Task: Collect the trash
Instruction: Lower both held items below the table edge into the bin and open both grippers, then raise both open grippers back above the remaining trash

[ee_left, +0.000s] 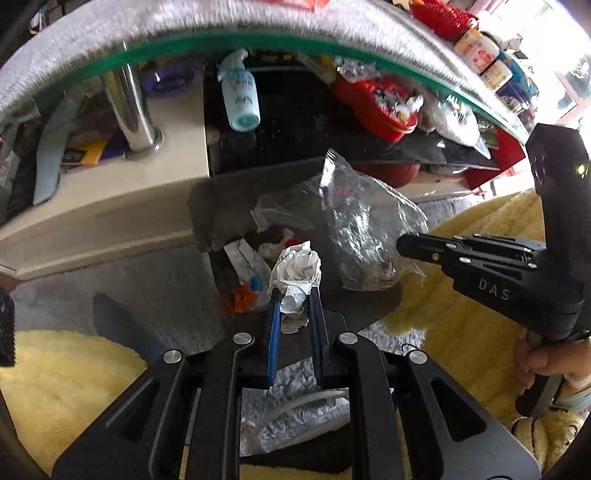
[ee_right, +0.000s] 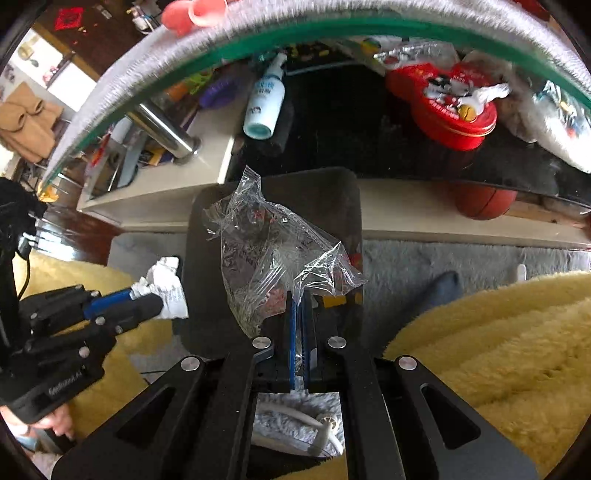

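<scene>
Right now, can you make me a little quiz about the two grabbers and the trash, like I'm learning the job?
1. True or false: the left gripper is shut on a crumpled white paper ball.
2. What is the right gripper pinching? A) a spray bottle B) a clear plastic bag C) a red tin
3. Fill in: below both grippers sits a dark ______ with scraps already inside.

Key
1. True; the paper is squeezed between its fingers.
2. B; the spray bottle and red tin lie on the shelf under the glass tabletop.
3. Bin.
</scene>
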`<state>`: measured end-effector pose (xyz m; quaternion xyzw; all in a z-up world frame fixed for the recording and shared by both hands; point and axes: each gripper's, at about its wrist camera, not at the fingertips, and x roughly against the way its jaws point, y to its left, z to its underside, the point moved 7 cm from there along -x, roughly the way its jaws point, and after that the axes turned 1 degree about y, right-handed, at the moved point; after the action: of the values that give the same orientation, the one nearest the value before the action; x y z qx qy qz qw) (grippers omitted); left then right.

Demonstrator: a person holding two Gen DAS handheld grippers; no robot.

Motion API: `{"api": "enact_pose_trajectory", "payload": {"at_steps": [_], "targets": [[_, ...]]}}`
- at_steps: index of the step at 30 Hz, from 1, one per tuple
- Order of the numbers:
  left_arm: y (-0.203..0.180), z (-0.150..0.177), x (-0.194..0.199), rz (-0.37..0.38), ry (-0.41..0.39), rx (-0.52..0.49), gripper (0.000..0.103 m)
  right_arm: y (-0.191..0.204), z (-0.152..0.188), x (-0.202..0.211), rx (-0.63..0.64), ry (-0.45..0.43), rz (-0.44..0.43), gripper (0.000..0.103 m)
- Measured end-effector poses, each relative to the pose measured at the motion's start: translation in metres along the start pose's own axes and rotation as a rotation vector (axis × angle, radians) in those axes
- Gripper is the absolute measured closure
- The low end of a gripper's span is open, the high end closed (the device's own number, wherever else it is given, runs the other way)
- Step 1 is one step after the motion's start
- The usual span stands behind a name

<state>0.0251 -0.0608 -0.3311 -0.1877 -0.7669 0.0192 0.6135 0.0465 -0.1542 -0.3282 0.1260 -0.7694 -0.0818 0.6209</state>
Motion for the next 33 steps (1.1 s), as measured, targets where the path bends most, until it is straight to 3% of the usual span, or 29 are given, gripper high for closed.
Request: {"api": "enact_pose_trajectory", "payload": {"at_steps": [8, 10, 12, 16, 18, 22, 24, 27, 33], "targets": [[0.002, 0.005, -0.022, 0.014, 0.065, 0.020, 0.087, 0.001, -0.012, -0.003, 0.000, -0.001, -0.029, 0.095], [0.004, 0.004, -0.022, 0.012, 0.061, 0.021, 0.083, 0.000, -0.014, -0.004, -0.007, 0.001, -0.031, 0.091], [0.006, 0.003, -0.021, 0.011, 0.058, 0.024, 0.075, -0.001, -0.016, -0.003, -0.016, -0.003, -0.032, 0.080], [0.009, 0.001, -0.019, 0.009, 0.049, 0.034, 0.067, -0.003, -0.020, 0.000, -0.025, -0.013, -0.031, 0.077], [0.011, -0.001, -0.017, 0.003, 0.043, 0.036, 0.062, -0.005, -0.023, 0.004, -0.032, -0.022, -0.033, 0.070], [0.020, -0.010, -0.003, -0.021, 0.003, 0.044, 0.047, -0.011, -0.032, 0.022, -0.044, -0.069, -0.023, 0.044], [0.026, -0.016, 0.008, -0.036, -0.024, 0.056, 0.035, -0.014, -0.038, 0.033, -0.042, -0.104, -0.016, 0.026], [0.039, -0.028, 0.028, -0.053, -0.072, 0.087, 0.025, -0.016, -0.049, 0.053, -0.029, -0.160, -0.027, 0.015], [0.052, -0.055, 0.070, -0.080, -0.172, 0.110, 0.019, -0.024, -0.075, 0.087, -0.019, -0.246, -0.003, 0.012]]}}
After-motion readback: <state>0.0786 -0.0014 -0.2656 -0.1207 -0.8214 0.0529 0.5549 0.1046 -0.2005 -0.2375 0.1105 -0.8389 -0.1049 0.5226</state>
